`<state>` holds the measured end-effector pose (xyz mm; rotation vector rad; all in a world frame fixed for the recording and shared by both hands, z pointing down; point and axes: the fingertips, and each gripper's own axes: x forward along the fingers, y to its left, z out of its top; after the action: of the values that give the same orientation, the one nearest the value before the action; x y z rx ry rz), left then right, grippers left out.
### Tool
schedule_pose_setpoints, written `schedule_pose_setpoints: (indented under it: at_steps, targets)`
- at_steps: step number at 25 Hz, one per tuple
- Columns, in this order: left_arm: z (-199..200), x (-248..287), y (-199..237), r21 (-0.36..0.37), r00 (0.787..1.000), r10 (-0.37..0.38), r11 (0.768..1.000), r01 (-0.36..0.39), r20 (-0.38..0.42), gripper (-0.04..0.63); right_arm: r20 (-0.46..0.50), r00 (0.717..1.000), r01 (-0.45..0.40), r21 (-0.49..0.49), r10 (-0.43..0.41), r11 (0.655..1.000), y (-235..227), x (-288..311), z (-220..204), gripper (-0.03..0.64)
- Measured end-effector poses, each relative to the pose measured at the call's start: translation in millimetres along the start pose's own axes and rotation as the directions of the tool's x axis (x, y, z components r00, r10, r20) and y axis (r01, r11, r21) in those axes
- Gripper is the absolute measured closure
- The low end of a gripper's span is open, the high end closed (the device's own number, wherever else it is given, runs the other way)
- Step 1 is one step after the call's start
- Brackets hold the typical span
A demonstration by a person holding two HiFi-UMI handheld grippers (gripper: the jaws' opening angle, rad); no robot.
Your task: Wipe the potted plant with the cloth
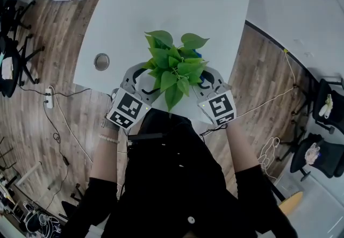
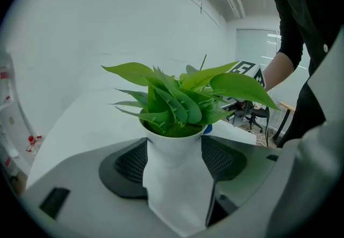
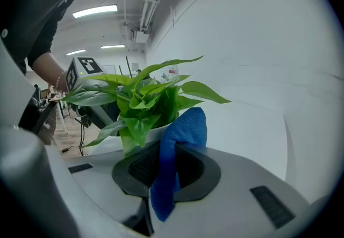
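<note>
Hanging blue cloth (image 3: pixel 185 127) is pinched in the jaws of the right gripper (image 3: pixel 166 170), beside the leaves. The leafy green potted plant (image 2: pixel 173 143), in a white pot, is straddled by the wide jaws of the left gripper (image 2: pixel 174 166) at the near edge of the white table (image 1: pixel 177 0). Both grippers are tilted downward.

the person wears a black buttoned top (image 1: pixel 172 178) and a pale bead bracelet (image 1: pixel 110 138).

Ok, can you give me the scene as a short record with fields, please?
table: white, curved edge
plant: green, in a white pot, at the table's near edge
left gripper: open, pot between its jaws
right gripper: shut on a blue cloth, close by the plant
wiping: whether the cloth touches the plant cannot be told
</note>
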<state>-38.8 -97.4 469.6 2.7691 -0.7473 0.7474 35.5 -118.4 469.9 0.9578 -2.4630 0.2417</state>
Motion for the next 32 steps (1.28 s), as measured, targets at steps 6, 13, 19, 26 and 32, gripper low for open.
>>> schedule_pose_setpoints:
  at_steps: [6, 13, 19, 26, 32]
  targets:
    - [2.6, 3.9, 0.0, -0.021, 1.000, 0.026, 0.999, -0.026, 0.009, 0.271, -0.013, 1.000, -0.006, 0.022, 0.006, 1.000, 11.2, -5.8, -9.7, 0.532]
    - [4.4, 7.7, 1.0, -0.029, 0.998, 0.059, 0.998, -0.059, 0.005, 0.272, -0.015, 0.999, -0.030, 0.047, 0.030, 0.998, 33.6, -12.0, -13.6, 0.532]
    - [-7.8, 11.1, -3.5, -0.049, 0.994, 0.103, 0.993, -0.104, -0.025, 0.272, -0.017, 0.999, -0.039, 0.052, 0.040, 0.998, 44.6, -16.0, -12.7, 0.532]
    - [-17.9, 11.7, -10.6, -0.072, 0.995, 0.082, 0.994, -0.086, -0.056, 0.270, -0.023, 1.000, 0.004, 0.072, -0.002, 0.997, 34.6, -16.9, -15.9, 0.532]
    - [-8.3, 3.7, -3.1, -0.050, 0.996, 0.080, 0.995, -0.082, -0.036, 0.270, -0.032, 0.999, 0.028, 0.057, -0.026, 0.998, 18.2, -13.4, -16.4, 0.532]
